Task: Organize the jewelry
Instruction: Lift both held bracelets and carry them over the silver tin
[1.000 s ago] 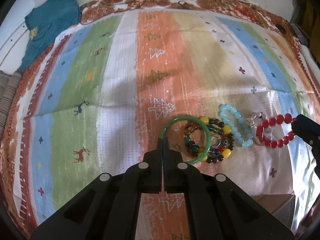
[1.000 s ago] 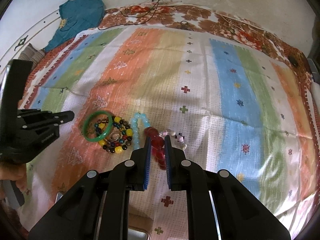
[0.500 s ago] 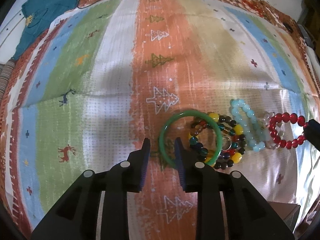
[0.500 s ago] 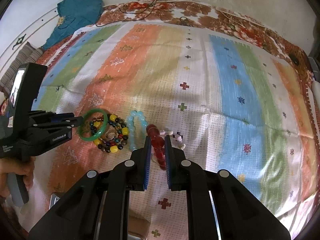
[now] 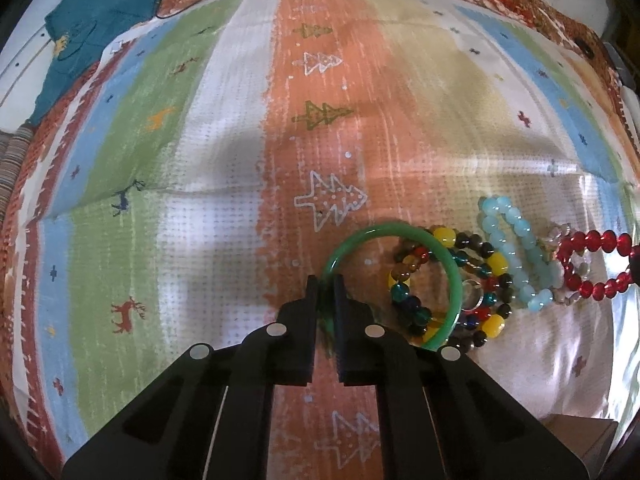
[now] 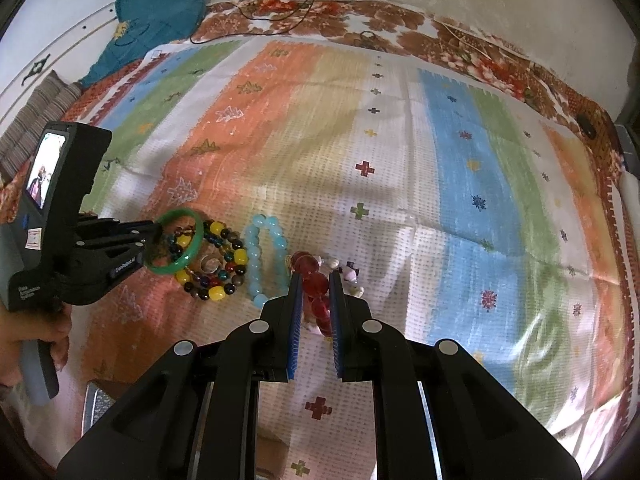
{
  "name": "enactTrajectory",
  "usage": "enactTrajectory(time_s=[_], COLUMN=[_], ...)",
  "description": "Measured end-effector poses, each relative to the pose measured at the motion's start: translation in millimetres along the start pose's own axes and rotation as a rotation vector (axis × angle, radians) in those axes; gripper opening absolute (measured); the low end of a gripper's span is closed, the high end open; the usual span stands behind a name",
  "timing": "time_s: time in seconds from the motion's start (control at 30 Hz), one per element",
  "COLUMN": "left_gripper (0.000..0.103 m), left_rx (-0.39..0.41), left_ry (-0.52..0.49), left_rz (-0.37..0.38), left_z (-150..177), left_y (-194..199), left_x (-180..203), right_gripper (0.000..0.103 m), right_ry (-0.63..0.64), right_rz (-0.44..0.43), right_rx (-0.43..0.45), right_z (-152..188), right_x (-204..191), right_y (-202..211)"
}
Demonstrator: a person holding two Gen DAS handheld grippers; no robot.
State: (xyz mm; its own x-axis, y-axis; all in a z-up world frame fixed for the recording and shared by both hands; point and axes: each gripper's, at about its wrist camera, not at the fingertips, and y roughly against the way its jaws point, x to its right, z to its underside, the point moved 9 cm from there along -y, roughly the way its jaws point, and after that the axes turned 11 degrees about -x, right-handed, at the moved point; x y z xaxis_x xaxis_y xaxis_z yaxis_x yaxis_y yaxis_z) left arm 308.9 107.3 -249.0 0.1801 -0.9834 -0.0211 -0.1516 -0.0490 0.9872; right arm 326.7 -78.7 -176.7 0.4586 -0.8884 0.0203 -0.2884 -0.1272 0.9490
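Green, glassy bangle [image 5: 404,236] is clamped at its rim by the left gripper [image 5: 325,284], whose jaws have just been closing on it. The right gripper [image 6: 315,280] pinches the red bead bracelet [image 6: 314,280]. Everything lies clustered on the striped bedspread [image 6: 400,160]; sorting seems barely begun.

From twelve round to nine o'clock of my left gripper [image 5: 325,284] the striped blanket [image 5: 224,184] lies open. At three o'clock, crowded bracelets [image 5: 472,276] block me.
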Motion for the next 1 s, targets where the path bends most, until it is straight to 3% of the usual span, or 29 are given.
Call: enactTrajectory(time_s=[0.37,0.63,1.0], left_gripper=[0.006,0.006,0.006], left_rx=[0.081,0.174,0.217], left_ry=[-0.017,-0.008,-0.036], left_rz=[-0.027,0.044,0.092], left_z=[15.5,22.9,52.2], left_y=[56.2,111.3,137.9], left_x=[0.8,13.9,33.5], right_gripper=[0.014,0.014,0.014], right_ry=[-0.013,-0.03,-0.032], right_rz=[-0.017,-0.018,-0.032], right_rx=[0.046,0.083,0.124], right_z=[4.9,12.4,24.6], right_x=[-1.8,2.5,-1.5], right_y=[26.4,45.7,72.0])
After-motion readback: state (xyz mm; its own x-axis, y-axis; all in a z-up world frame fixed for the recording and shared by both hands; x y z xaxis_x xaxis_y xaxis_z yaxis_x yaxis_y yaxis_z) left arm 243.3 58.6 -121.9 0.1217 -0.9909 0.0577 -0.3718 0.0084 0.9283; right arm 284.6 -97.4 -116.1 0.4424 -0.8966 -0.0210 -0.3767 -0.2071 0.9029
